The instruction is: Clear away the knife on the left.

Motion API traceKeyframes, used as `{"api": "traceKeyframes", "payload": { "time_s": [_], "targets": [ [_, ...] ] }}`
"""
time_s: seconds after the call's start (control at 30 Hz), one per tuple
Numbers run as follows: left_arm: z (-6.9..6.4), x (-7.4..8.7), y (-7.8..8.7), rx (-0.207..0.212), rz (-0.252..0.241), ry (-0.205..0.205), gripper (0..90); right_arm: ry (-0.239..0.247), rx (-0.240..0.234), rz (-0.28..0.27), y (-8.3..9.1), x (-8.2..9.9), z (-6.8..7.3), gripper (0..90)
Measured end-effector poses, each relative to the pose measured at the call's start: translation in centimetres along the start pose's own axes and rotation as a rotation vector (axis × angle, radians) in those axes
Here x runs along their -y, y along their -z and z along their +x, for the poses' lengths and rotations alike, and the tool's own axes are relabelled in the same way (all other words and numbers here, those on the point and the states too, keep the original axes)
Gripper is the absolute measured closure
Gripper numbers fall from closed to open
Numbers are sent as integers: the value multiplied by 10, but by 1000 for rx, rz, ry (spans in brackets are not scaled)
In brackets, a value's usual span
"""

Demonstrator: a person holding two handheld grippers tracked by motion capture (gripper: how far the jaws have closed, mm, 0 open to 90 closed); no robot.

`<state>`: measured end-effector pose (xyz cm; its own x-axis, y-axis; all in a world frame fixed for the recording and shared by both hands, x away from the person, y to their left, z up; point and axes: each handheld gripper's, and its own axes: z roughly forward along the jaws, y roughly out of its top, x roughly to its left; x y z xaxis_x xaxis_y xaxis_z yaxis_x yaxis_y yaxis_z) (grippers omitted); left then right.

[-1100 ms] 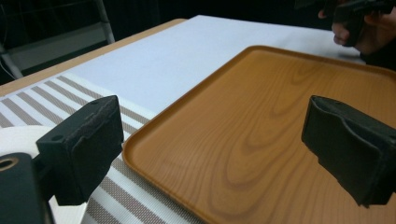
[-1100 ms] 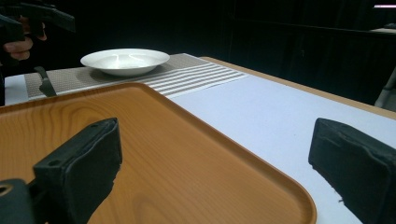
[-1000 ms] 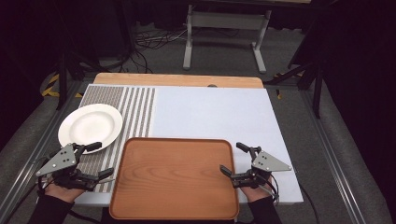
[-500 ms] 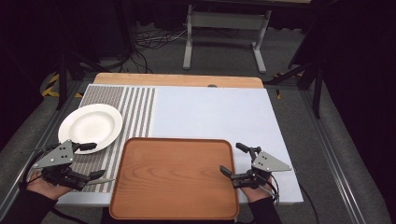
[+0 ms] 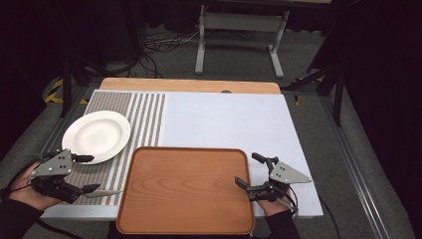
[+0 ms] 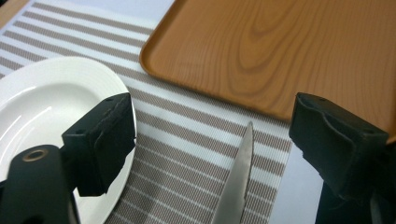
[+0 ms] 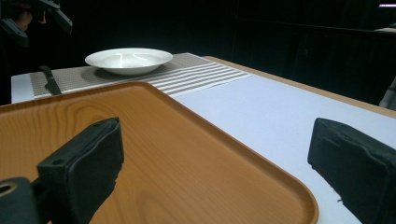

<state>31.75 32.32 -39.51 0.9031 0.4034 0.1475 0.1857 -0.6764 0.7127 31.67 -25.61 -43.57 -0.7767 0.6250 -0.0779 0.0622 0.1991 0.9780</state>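
Note:
A brown wooden tray point(image 5: 189, 189) lies at the table's front, with a white plate point(image 5: 97, 135) on the striped placemat point(image 5: 144, 114) to its left. A table knife point(image 5: 102, 192) lies flat on the mat beside the tray's left edge, blade toward the tray. My left gripper point(image 5: 88, 173) hovers over the mat's front left; its jaws have just been closing a little but stay open. In the left gripper view the knife point(image 6: 236, 182) lies below and between the jaws of the left gripper point(image 6: 212, 116), untouched. My right gripper point(image 5: 248, 169) stands open astride the tray's right rim point(image 7: 261, 172).
The white table sheet point(image 5: 224, 119) stretches behind and right of the tray. A wooden table edge point(image 5: 189, 85) runs along the back. Beyond it are a metal stand point(image 5: 239, 35) and floor cables. The right gripper view shows the plate point(image 7: 128, 59) far off.
My left gripper has drawn back to the left and risen slightly, away from the tray, and the knife blade now lies uncovered on the mat. The right gripper has not moved.

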Motion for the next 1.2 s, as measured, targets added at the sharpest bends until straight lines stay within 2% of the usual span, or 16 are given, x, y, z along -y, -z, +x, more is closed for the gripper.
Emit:
{"api": "traceKeyframes", "payload": {
  "time_s": [0.13,0.27,0.43,0.6,0.73,0.93,0.97,1.03,1.2],
  "targets": [
    [2,0,2,3,35,-7,159,-1,1,0,0,0,0,41],
    [4,0,4,3,111,-34,160,1,1,2,1,0,0,43],
    [6,-1,6,12,155,-52,174,1,0,3,1,0,0,44],
    [12,3,8,65,208,-44,183,2,-4,5,1,0,-1,44],
    [14,5,9,97,264,-60,211,5,-9,6,2,0,-1,45],
    [19,7,9,114,338,-76,237,9,-9,6,2,0,0,45],
    [20,6,9,114,377,-85,238,9,-10,5,2,0,0,45],
    [23,7,8,127,407,-105,252,7,-10,6,2,0,0,45],
    [29,11,6,146,489,-101,272,1,-15,14,2,0,-1,49]
  ]
}}
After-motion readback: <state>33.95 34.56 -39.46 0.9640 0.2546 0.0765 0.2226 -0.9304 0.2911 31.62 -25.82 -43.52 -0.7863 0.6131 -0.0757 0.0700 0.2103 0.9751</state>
